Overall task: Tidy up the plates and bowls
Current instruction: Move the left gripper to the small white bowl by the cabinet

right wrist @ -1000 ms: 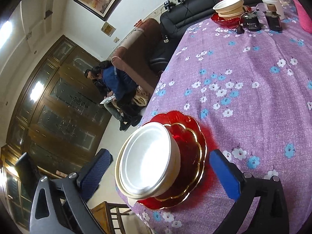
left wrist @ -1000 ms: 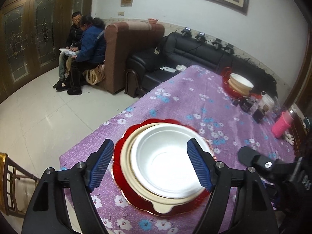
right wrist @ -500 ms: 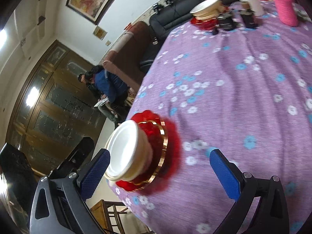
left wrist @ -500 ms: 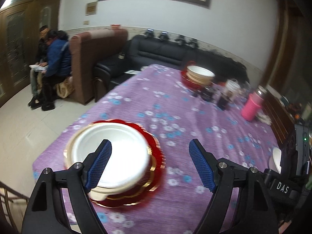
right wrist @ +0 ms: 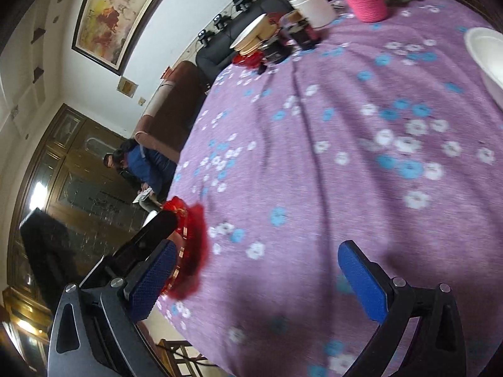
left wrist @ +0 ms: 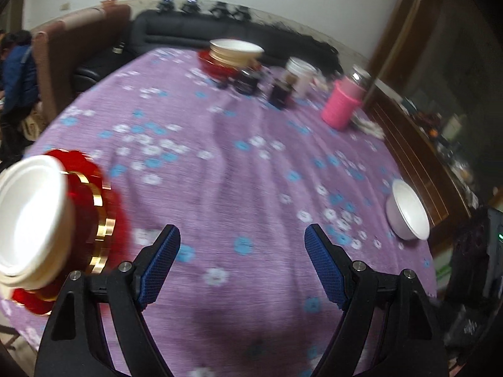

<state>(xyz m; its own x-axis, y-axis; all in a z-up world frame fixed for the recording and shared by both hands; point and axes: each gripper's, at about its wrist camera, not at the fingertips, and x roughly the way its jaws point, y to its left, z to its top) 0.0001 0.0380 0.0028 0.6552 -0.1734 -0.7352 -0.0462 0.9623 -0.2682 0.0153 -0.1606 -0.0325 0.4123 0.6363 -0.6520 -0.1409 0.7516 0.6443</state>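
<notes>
A white bowl (left wrist: 28,216) stacked on a cream plate and a red gold-rimmed plate (left wrist: 94,220) sits at the near left of the purple flowered table (left wrist: 245,172). A lone white bowl (left wrist: 408,210) rests near the right edge; its rim (right wrist: 485,53) shows in the right wrist view. A second stack of bowls on a red plate (left wrist: 232,55) stands at the far side. My left gripper (left wrist: 242,260) is open over bare cloth, right of the near stack. My right gripper (right wrist: 257,276) is open too, with the red plate (right wrist: 191,251) beside its left finger.
A pink flask (left wrist: 342,103), a white cup (left wrist: 300,75) and dark jars (left wrist: 248,81) cluster at the far side of the table. A black sofa (left wrist: 176,37) and brown armchair (left wrist: 78,53) stand behind. People sit at the left (right wrist: 141,163). A wooden cabinet (left wrist: 418,144) is on the right.
Both grippers have swung to the right, away from the near plate stack, which slid from between the fingers to the left edge. The lone white bowl has come into view.
</notes>
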